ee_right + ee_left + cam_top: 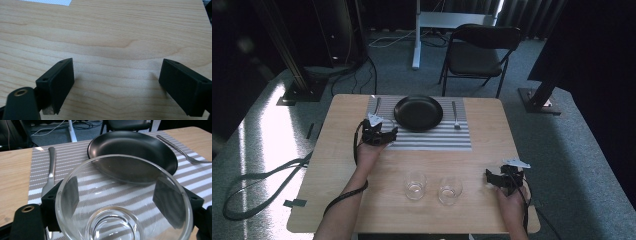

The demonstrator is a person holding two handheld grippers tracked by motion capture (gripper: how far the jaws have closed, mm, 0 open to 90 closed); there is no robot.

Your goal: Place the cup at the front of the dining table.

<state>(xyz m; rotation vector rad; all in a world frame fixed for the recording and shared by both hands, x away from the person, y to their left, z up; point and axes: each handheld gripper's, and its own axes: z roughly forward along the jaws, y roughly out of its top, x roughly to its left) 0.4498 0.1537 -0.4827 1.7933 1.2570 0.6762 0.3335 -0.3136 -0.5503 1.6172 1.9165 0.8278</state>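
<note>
L hand-held gripper (384,134) clamped on upright glass tumbler (123,200) over placemat (432,141) near-left corner; black plate (418,112) just beyond. R hand-held gripper (497,178) wide open, empty.

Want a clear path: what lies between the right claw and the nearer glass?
Bare wood. In the high view, nothing sits between the right claw and the nearer glass on the table.
</note>
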